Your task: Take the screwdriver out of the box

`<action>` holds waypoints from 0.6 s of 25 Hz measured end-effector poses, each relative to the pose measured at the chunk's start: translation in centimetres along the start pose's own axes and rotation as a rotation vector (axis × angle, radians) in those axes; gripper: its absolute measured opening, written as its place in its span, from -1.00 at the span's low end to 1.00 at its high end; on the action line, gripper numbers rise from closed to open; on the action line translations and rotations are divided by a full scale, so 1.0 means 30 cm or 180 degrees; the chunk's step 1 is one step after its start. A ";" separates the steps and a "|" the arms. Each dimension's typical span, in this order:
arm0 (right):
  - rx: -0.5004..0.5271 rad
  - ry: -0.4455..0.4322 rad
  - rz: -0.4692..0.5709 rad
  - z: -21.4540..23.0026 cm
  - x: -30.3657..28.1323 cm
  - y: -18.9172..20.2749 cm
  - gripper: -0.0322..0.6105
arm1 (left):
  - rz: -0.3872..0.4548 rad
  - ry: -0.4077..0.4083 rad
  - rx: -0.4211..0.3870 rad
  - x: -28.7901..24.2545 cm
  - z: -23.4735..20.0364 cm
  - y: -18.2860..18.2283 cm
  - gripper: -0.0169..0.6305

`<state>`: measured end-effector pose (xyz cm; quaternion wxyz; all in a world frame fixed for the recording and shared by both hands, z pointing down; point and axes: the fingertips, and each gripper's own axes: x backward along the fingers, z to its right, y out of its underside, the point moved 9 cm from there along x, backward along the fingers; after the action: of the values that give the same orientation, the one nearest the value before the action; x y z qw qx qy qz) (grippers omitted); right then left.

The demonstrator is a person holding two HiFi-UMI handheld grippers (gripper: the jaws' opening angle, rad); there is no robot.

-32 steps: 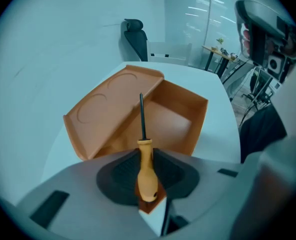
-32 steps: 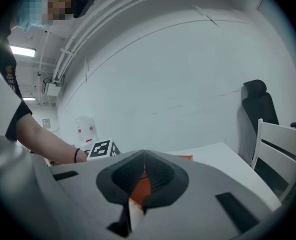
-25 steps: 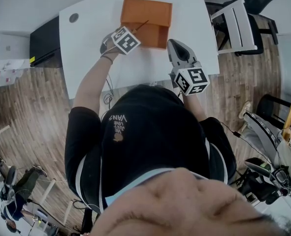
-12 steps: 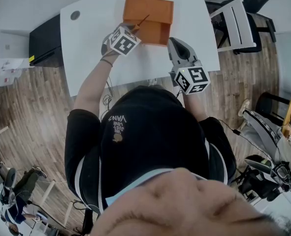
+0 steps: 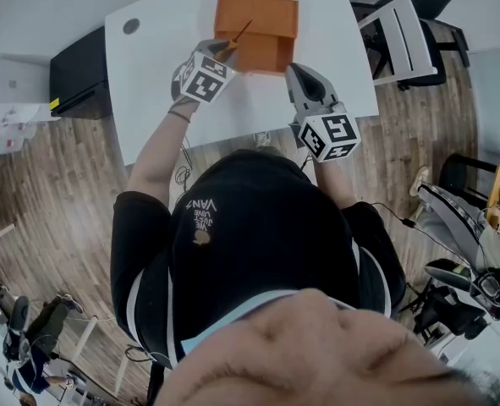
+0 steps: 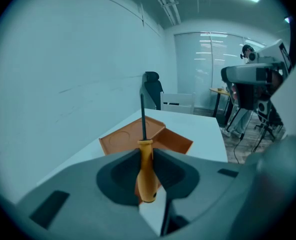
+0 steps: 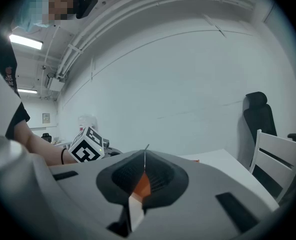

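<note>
Screwdriver [image 6: 145, 156] is clamped by its orange handle between the jaws of the left hand-held gripper [image 6: 146, 150]. The pads press on the handle from both sides just under the collar, and the rounded butt end hangs free below them. In the left gripper view the dark shaft stands almost straight up from the jaws at the centre of the frame, its tip reaching the black office chair [image 6: 152, 86] seen against the far wall. The orange box [image 6: 118, 140] lies open on the white bench [image 6: 203, 129] behind and below the handle, and no part of the tool can be seen touching it. In the head view the screwdriver [image 5: 235, 38] sits in the upper middle of the frame, at the near left corner of the box [image 5: 262, 11]. Its shaft slants toward the upper right across the box's open top, while the left hand-held gripper [image 5: 218, 52] reaches in from the lower left. The right hand-held gripper [image 5: 293, 69] is just to the right of the box's near right corner, above the bench [image 5: 148, 100], and well apart from the tool. In the right gripper view its jaws [image 7: 145, 157] meet at the tips with nothing between them, and only a sliver of orange shows through the slit lower down.
</note>
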<state>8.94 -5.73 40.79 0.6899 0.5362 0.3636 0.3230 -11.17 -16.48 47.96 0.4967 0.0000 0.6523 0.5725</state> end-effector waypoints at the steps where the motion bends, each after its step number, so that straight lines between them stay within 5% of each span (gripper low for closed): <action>1: 0.0008 0.0005 0.0005 -0.008 0.003 -0.001 -0.86 | 0.0030 0.0000 0.0004 0.014 0.003 0.002 -0.67; 15: 0.0081 0.0094 0.0071 -0.054 0.068 -0.008 -0.86 | 0.0628 -0.0028 0.0175 0.214 0.080 -0.023 -0.68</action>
<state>8.65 -3.26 39.96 0.6739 0.5442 0.3718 0.3338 -12.48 -11.28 43.65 0.4405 0.0803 0.6624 0.6006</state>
